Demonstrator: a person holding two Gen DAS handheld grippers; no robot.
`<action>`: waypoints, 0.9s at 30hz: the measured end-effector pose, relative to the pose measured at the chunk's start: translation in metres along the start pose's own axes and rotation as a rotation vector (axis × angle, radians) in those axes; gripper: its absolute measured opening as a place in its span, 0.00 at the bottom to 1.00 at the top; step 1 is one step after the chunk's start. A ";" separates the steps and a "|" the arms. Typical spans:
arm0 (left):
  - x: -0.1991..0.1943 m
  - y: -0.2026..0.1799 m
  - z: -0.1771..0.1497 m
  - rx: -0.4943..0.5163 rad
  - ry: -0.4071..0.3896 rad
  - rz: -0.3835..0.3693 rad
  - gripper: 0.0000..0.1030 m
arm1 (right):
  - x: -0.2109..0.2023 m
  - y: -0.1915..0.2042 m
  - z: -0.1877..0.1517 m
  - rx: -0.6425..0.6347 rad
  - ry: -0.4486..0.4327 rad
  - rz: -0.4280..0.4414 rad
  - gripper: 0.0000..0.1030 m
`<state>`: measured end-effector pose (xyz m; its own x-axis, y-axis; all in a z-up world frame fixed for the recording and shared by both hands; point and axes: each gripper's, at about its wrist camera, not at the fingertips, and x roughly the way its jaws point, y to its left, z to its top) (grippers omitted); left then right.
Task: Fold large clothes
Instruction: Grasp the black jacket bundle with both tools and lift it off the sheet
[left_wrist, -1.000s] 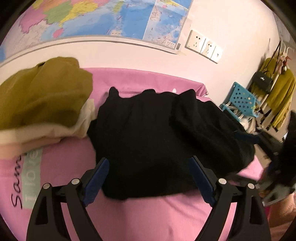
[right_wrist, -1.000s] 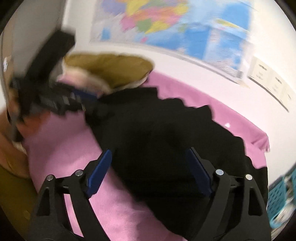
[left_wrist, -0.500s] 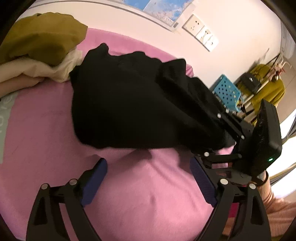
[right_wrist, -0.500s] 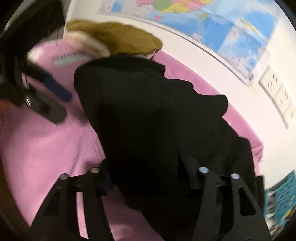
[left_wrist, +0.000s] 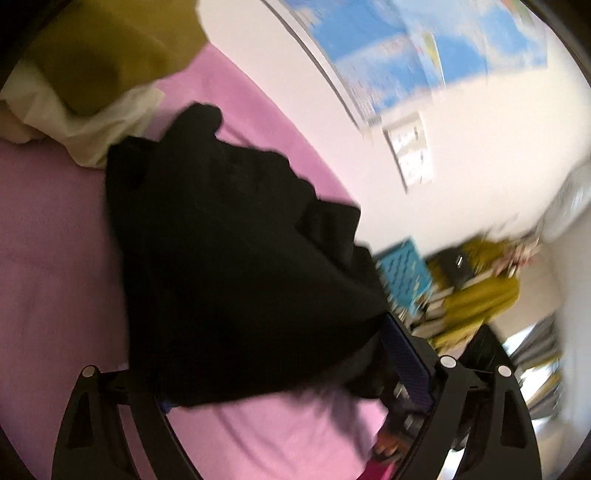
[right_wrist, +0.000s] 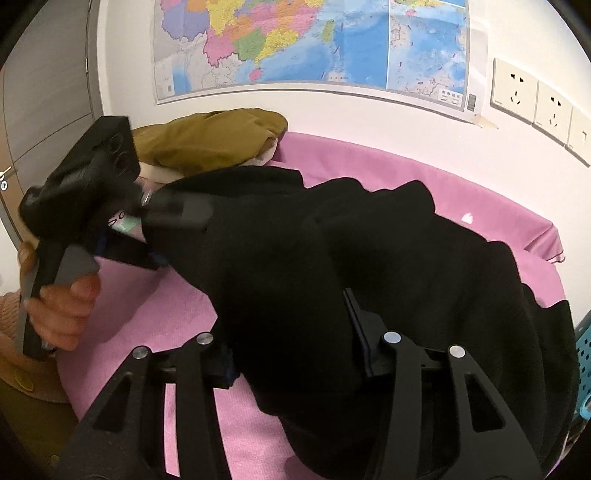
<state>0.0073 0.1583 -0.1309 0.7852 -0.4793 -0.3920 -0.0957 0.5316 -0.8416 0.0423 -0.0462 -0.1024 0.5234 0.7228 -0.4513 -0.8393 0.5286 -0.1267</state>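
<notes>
One black garment (right_wrist: 369, 251), bunched and creased on one pink bed cover (right_wrist: 480, 199), reaching from beside the clothes pile to the cover's near edge. Clamped on a thick fold at the garment's near edge: the right gripper (right_wrist: 291, 347), two fingers drawn in tight on the cloth, blue pads mostly buried in black fabric. At the garment's end beside the pile, the left gripper (right_wrist: 147, 236), gripped by one bare hand (right_wrist: 62, 306), two fingers spread apart on either side of the garment's edge, not pinching it.

From the left wrist camera, badly blurred: the same black garment (left_wrist: 229, 258) draped between the widely parted fingers of the left gripper (left_wrist: 284, 380), covering one blue pad and leaving the other in view. Beyond the garment's far corner, touching it, a pile of clothes: one olive-brown piece (left_wrist: 110, 48) on top, one cream piece (left_wrist: 92, 125) beneath, a pale pink layer under that. Same olive-brown piece (right_wrist: 210, 140) against the wall in the right wrist view.

Above the garment, on the white wall: one large coloured map (right_wrist: 314, 40) and three white sockets (right_wrist: 513, 90) in a row beside it. Off the cover's end past the garment: one blue perforated basket (left_wrist: 404, 277) and mustard clothing (left_wrist: 480, 295), too smeared to count.
</notes>
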 end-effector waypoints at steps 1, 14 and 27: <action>0.000 0.003 0.005 -0.027 -0.013 -0.008 0.86 | 0.000 0.001 0.000 -0.004 -0.001 0.001 0.44; 0.021 0.003 0.022 0.066 0.044 0.192 0.52 | -0.022 -0.007 -0.014 0.103 -0.008 0.124 0.61; 0.022 -0.011 0.020 0.223 0.075 0.295 0.46 | -0.105 -0.092 -0.144 0.869 -0.050 0.314 0.71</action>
<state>0.0381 0.1563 -0.1228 0.6961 -0.3279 -0.6387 -0.1692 0.7896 -0.5898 0.0432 -0.2349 -0.1702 0.3129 0.8973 -0.3113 -0.5495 0.4384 0.7112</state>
